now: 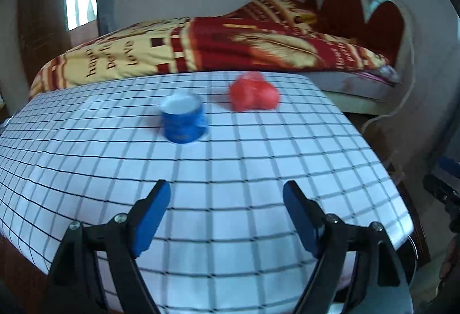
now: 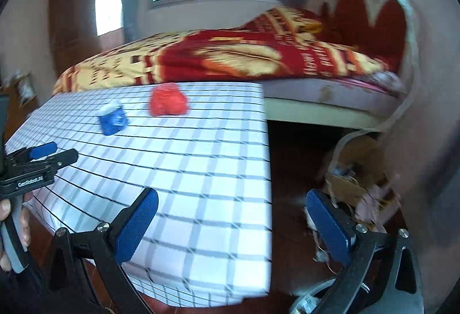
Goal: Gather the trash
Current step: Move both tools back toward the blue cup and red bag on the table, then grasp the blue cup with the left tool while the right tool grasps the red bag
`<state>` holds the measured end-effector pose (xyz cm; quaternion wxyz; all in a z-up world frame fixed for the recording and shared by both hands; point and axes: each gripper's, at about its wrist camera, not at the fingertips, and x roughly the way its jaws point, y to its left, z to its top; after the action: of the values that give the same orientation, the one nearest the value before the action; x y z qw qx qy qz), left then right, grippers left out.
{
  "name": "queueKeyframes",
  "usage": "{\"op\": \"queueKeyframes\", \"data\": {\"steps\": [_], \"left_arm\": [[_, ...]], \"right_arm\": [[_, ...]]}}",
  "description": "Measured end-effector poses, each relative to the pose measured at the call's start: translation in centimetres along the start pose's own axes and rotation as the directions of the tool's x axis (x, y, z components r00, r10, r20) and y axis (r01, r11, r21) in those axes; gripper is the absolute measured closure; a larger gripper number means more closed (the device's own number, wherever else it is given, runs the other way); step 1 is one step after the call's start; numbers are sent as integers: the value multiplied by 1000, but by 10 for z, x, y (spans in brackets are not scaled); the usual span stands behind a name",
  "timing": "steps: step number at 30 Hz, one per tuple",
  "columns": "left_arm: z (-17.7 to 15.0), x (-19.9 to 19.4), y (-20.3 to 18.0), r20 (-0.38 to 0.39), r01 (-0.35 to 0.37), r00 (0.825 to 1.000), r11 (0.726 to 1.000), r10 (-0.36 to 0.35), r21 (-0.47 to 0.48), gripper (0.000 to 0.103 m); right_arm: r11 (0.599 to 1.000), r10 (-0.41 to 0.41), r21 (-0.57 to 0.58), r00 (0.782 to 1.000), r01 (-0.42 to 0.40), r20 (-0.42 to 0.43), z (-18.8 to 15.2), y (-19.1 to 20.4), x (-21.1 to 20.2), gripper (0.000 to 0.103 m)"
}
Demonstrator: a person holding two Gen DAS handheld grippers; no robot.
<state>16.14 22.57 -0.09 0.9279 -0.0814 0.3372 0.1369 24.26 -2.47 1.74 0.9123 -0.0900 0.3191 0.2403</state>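
Tablecloth (image 1: 201, 170) with black checks fills the frame centre, its right edge dropping to dark floor. Left gripper (image 1: 227, 193) and right gripper (image 2: 231, 204) both hang spread, holding nothing. Blue cup (image 1: 184, 121) and red crumpled bag (image 1: 254, 95) sit near the far edge, before the bed (image 1: 230, 43). Cardboard box (image 2: 359, 178) stands lower right.
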Motion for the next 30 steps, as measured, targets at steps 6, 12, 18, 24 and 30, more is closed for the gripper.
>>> {"op": "queueKeyframes", "data": {"steps": [6, 12, 18, 24, 30], "left_arm": [[25, 36, 30, -7, -51, 999, 999, 51, -10, 21], [46, 87, 41, -57, -45, 997, 999, 45, 7, 21], [57, 120, 41, -112, -24, 993, 1000, 24, 2, 21], [70, 144, 57, -133, -19, 991, 1000, 16, -23, 23], [71, 147, 69, -127, 9, 992, 999, -14, -34, 27]], "right_arm": [[990, 90, -103, 995, -95, -45, 43, 49, 62, 0], [976, 135, -156, 984, -152, -113, 78, 75, 134, 0], [965, 145, -191, 973, -179, -179, 104, 86, 197, 6], [959, 196, -164, 958, -232, -210, 125, 101, 245, 6], [960, 224, -109, 941, -258, -253, 138, 116, 285, 11]]}}
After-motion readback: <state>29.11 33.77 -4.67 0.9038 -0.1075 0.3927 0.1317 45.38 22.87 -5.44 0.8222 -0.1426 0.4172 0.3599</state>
